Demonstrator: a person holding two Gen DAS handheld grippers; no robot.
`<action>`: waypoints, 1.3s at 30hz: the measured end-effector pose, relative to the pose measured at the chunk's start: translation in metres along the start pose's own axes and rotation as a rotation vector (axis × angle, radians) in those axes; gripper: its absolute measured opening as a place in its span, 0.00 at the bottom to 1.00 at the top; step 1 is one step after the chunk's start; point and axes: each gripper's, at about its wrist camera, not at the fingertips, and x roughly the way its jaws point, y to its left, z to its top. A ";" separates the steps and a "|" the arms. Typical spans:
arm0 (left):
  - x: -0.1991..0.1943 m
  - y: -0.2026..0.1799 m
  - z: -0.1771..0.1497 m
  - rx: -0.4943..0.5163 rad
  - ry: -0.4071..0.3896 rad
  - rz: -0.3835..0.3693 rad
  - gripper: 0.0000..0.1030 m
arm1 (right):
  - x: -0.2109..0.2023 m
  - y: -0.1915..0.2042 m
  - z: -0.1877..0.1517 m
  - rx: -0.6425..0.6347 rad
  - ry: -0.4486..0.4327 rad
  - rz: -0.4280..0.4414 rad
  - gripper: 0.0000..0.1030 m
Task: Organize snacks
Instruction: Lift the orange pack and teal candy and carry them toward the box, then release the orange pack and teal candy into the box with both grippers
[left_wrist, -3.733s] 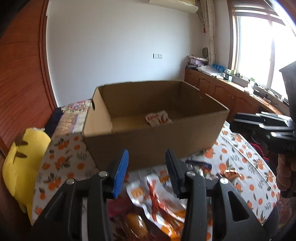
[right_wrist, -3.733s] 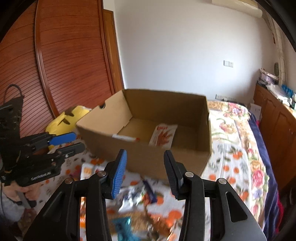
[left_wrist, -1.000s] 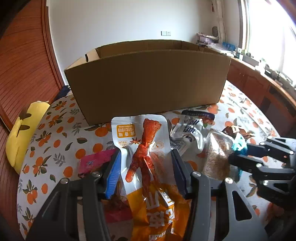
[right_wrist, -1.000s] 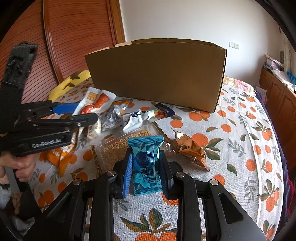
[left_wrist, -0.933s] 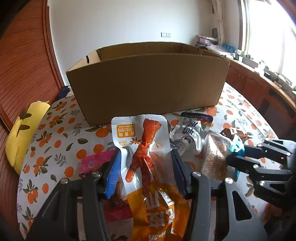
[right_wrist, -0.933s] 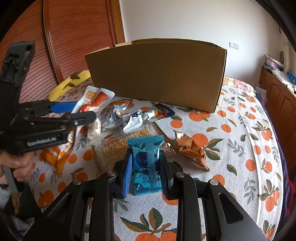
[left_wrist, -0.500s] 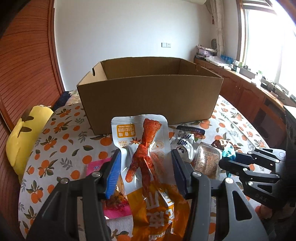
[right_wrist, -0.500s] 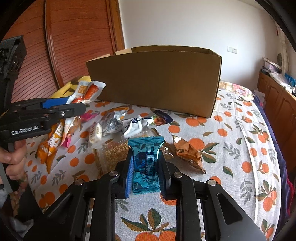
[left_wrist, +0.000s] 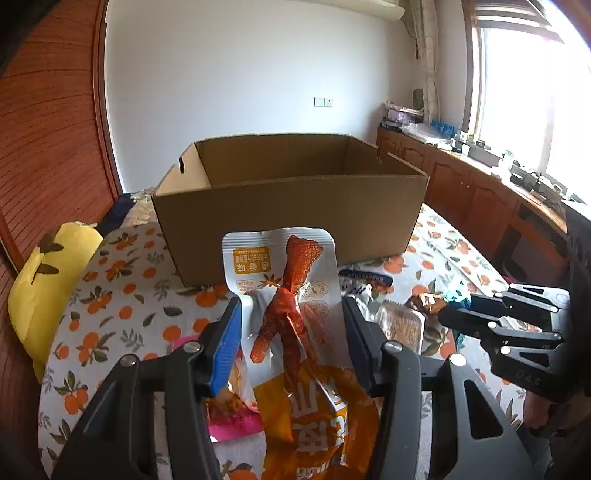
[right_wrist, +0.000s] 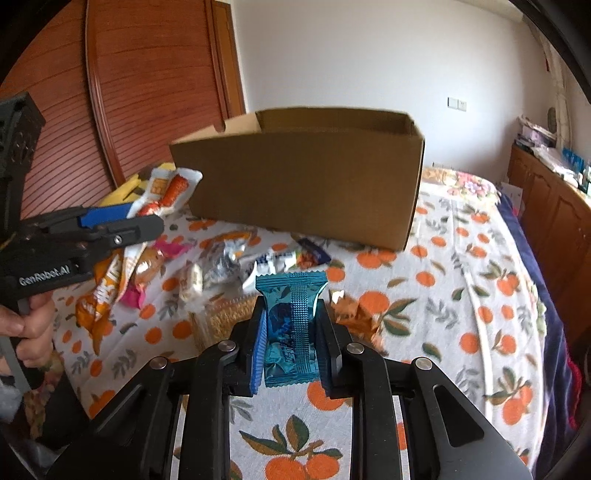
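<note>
Now | left gripper (left_wrist: 291, 332) clamps white-and-orange chicken-foot pouch (left_wrist: 291, 317) | right gripper (right_wrist: 290, 339) pinches blue foil packet (right_wrist: 291, 325) | clear open brown cardboard box's (right_wrist: 306, 184) near wall before releasing.

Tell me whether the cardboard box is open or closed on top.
Open. The cardboard box shows no lid or folded flaps on top, and its inner walls are visible over the rim in both wrist views.

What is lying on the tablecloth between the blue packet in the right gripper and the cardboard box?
In the right wrist view, loose snack packets lie on the tablecloth between the blue packet and the cardboard box.
</note>
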 end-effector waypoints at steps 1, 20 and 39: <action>-0.002 0.001 0.003 0.000 -0.006 -0.002 0.50 | -0.002 0.000 0.003 -0.003 -0.005 0.000 0.21; -0.009 0.023 0.093 0.051 -0.157 0.010 0.51 | -0.004 -0.005 0.100 -0.085 -0.122 0.000 0.21; 0.062 0.040 0.160 0.086 -0.190 0.034 0.51 | 0.074 -0.032 0.172 -0.088 -0.146 0.035 0.21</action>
